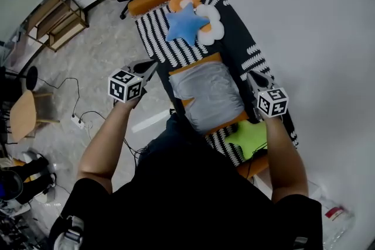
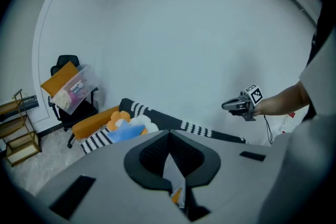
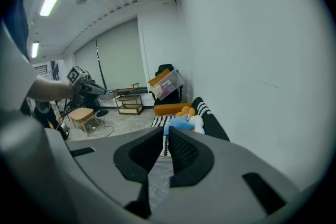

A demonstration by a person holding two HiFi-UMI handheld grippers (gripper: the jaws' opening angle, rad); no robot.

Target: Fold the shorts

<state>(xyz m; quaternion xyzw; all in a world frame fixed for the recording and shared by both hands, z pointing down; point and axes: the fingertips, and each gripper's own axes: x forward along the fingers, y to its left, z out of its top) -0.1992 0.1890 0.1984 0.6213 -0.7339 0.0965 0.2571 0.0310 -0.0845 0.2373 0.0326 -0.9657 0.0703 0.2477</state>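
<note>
The grey shorts [image 1: 206, 93] lie flat on a sofa [image 1: 234, 38] with a black-and-white striped cover, and a person stands over them. In the head view my left gripper [image 1: 151, 67] hovers off the shorts' left edge, above the floor. Its jaws are shut with nothing between them [image 2: 169, 134]. My right gripper [image 1: 252, 76] hovers over the sofa's right side, beside the shorts. Its jaws [image 3: 165, 134] stand a narrow slit apart and hold nothing. A strip of the shorts [image 3: 157, 178] shows through that slit. Neither gripper touches the cloth.
A blue star pillow [image 1: 184, 25] and a flower pillow [image 1: 210, 25] lie at the sofa's far end, a green pillow [image 1: 249, 136] at the near end. A white wall runs along the right. On the left floor are a wooden shelf [image 1: 58, 19], a round table [image 1: 23, 115] and cables [image 1: 76, 120].
</note>
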